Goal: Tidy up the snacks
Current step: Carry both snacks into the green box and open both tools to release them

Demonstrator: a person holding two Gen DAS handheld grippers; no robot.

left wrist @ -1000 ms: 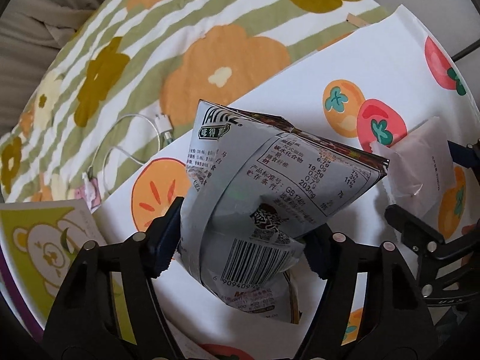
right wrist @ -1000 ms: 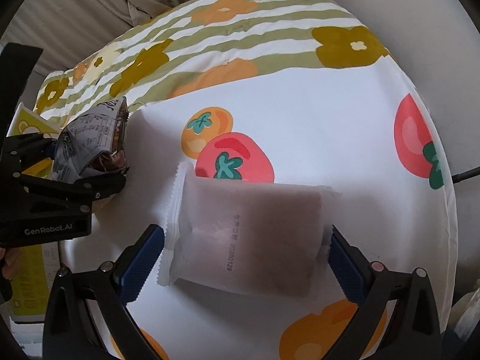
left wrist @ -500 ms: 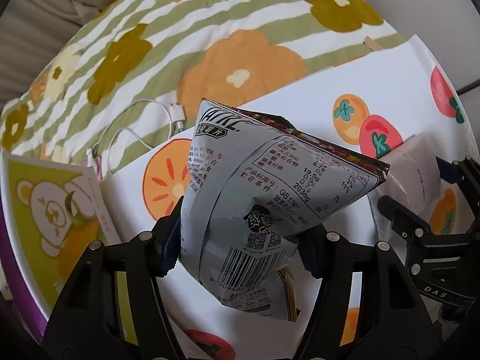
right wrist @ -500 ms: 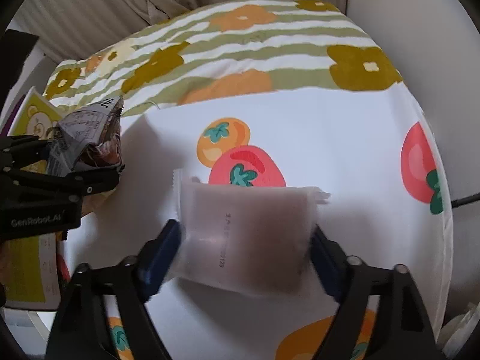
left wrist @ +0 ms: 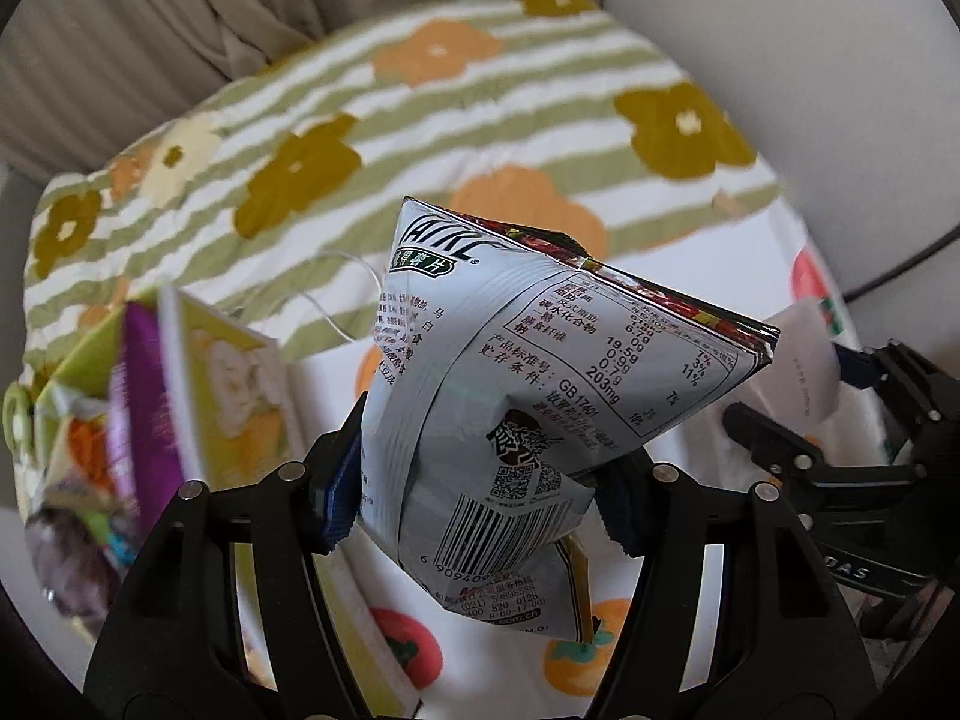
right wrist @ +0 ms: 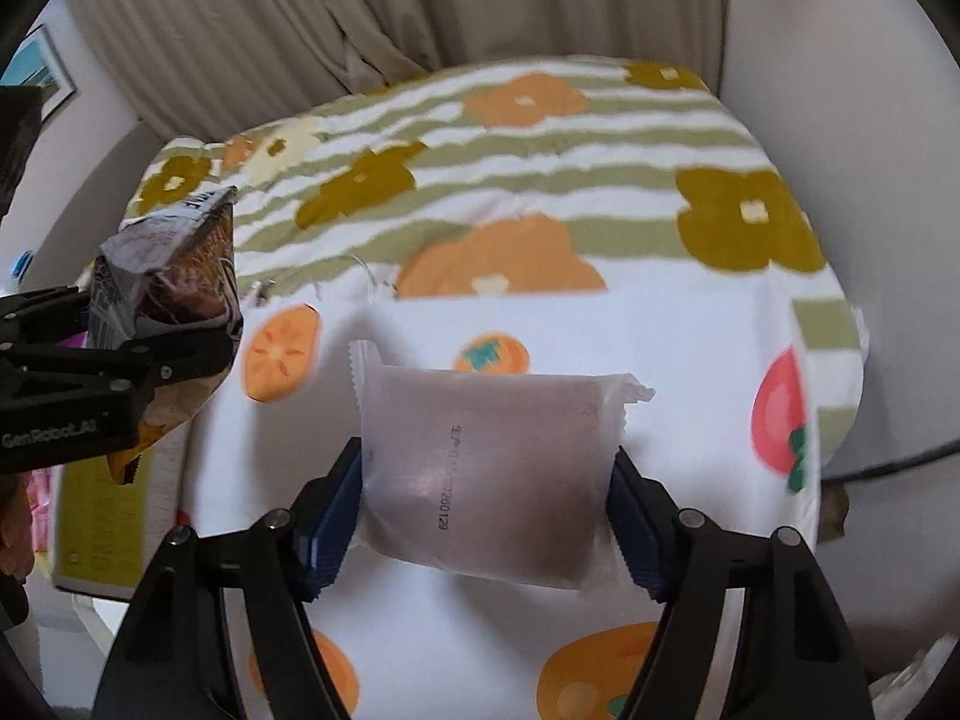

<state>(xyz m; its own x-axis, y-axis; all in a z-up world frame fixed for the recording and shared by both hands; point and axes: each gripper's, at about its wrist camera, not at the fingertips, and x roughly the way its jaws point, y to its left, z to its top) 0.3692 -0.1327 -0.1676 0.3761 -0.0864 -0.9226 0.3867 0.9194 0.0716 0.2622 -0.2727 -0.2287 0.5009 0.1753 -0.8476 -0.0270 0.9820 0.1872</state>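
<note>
Left wrist view: my left gripper [left wrist: 474,504] has its blue pads pressed into the sides of a silver chip bag [left wrist: 528,396], which hangs clear above the white fruit-print cloth [left wrist: 762,252]. The bag is crumpled, its printed back with barcode and nutrition table facing the camera, the sealed top edge tilted up and to the right. The jaws have just been closing a little further on it. To the left stands a yellow-green box [left wrist: 234,384] with a cartoon print, open at the top — I can see mixed colourful wrappers [left wrist: 66,480] inside it, blurred, so I cannot tell them apart.

In the right wrist view, my right gripper [right wrist: 486,498] clamps a frosted white pouch [right wrist: 492,468] by its two short sides; something dark shows through the film and a date code runs down its middle. Those jaws have just been closing too, with the pouch between them. The pouch is off the cloth, held roughly level. At the far left the other gripper holds the chip bag over the box's near edge. A striped floral blanket [right wrist: 540,156] lies beyond the cloth, curtains [right wrist: 360,6] behind it.
</note>
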